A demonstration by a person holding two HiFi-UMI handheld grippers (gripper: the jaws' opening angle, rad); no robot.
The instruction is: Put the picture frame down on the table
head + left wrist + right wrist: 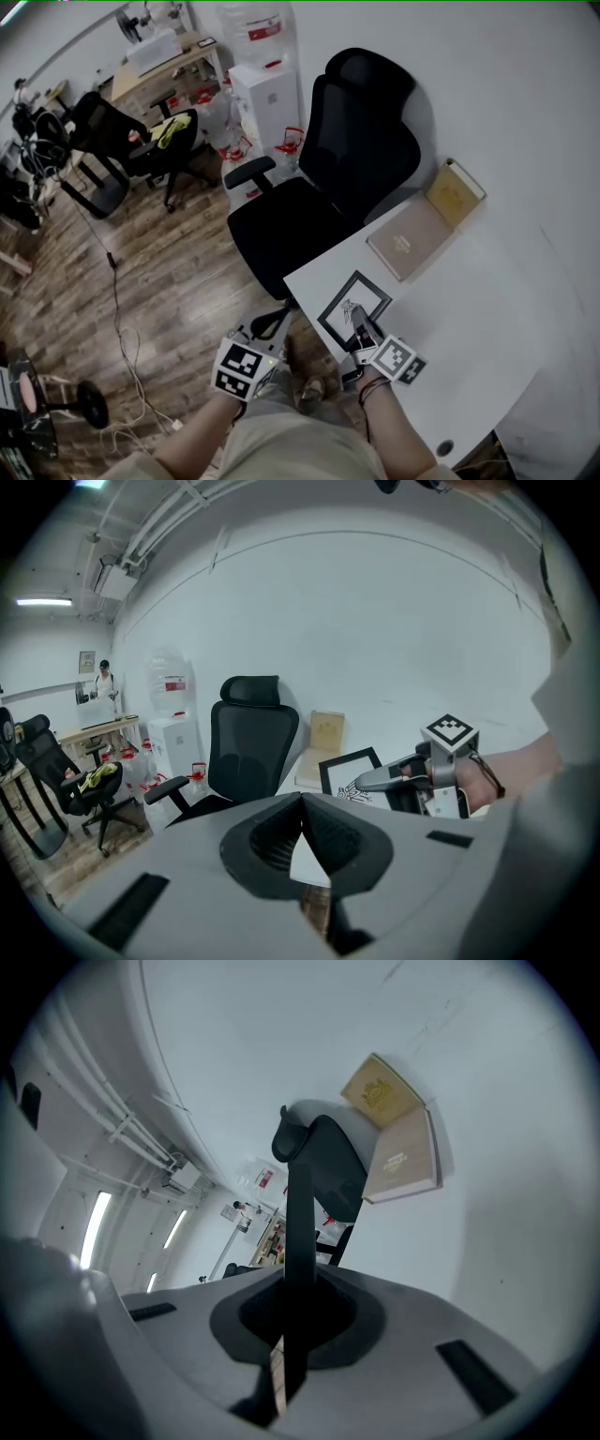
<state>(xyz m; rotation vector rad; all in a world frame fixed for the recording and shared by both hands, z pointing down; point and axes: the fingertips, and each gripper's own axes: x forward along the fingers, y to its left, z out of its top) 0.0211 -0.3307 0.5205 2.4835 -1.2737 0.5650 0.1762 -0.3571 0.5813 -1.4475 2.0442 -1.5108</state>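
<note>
The picture frame [349, 302] is black with a line drawing on white. It sits at the near left corner of the white table [487, 309], and my right gripper [360, 325] is shut on its near edge. In the left gripper view the frame [349, 772] looks tilted up towards the camera; whether it touches the table I cannot tell. In the right gripper view the frame's dark edge [298, 1204] rises from between the jaws. My left gripper [267, 330] hangs off the table's left edge with its jaws [302, 803] shut and holding nothing.
Two books lie at the table's far edge by the wall: a tan one [411, 239] and a yellowish one [455, 192]. A black office chair [328, 178] stands against the table's left side. Behind it are a white water dispenser [267, 94] and more chairs. Cables [122, 375] run over the wooden floor.
</note>
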